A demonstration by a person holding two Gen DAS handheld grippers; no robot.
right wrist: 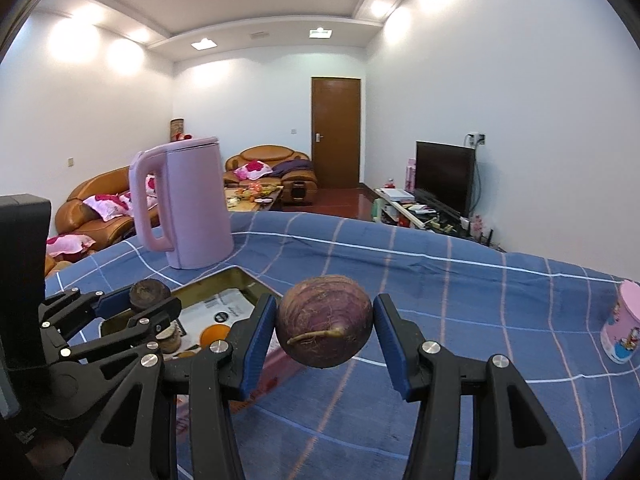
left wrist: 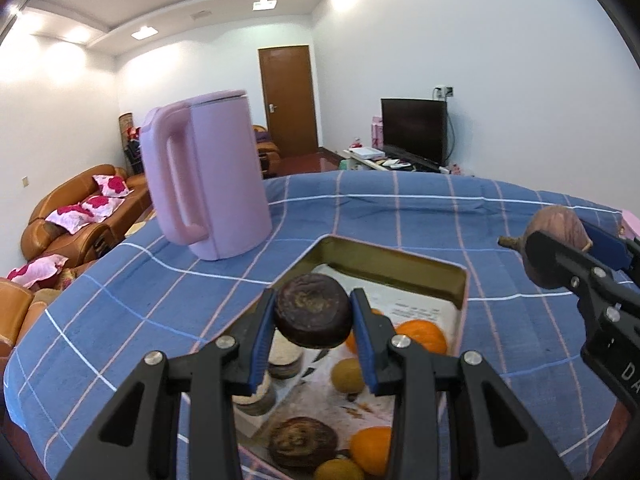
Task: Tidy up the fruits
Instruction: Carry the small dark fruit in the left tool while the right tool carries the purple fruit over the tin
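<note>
1. One pink kettle is standing on the checked cloth, just behind the tin tray.
2. The left gripper is clamping one dark flat fruit above the tray, over two orange fruits.
3. The right gripper is gripping one purple round fruit, right of the tray.

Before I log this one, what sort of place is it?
Most likely a home living room: leather sofas with pink cushions, a TV on a low stand, and a checked blue tablecloth carrying a pink kettle and a tin tray of fruit.
</note>
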